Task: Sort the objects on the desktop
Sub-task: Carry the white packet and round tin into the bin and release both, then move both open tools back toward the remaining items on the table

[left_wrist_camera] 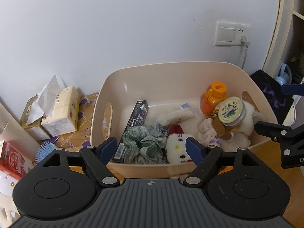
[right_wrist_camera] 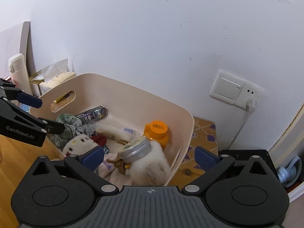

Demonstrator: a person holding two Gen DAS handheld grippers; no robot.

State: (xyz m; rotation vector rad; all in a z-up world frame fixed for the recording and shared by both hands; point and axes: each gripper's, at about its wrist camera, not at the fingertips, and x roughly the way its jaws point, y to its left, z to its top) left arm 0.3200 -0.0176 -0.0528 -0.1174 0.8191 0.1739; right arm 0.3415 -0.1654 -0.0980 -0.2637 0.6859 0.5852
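A smooth beige plastic bin [left_wrist_camera: 190, 72] with rounded corners and slotted handles sits on the wooden tabletop [left_wrist_camera: 275, 155] against the wall. Inside lie soft things: a fluffy white plush [right_wrist_camera: 150, 163], a white cat doll [left_wrist_camera: 177, 148] with a red bow, a crumpled green checked scrunchie [left_wrist_camera: 141, 142]. A long dark carton [left_wrist_camera: 133, 125] leans along the bin's left side. An orange plastic bottle [left_wrist_camera: 214, 96] stands in the far right corner, and a round metal tin [left_wrist_camera: 230, 111] rests tilted on the plush beside it. The left claw [left_wrist_camera: 152, 148] hangs apart and empty above the near rim; the right claw [right_wrist_camera: 150, 156] is likewise spread, holding nothing.
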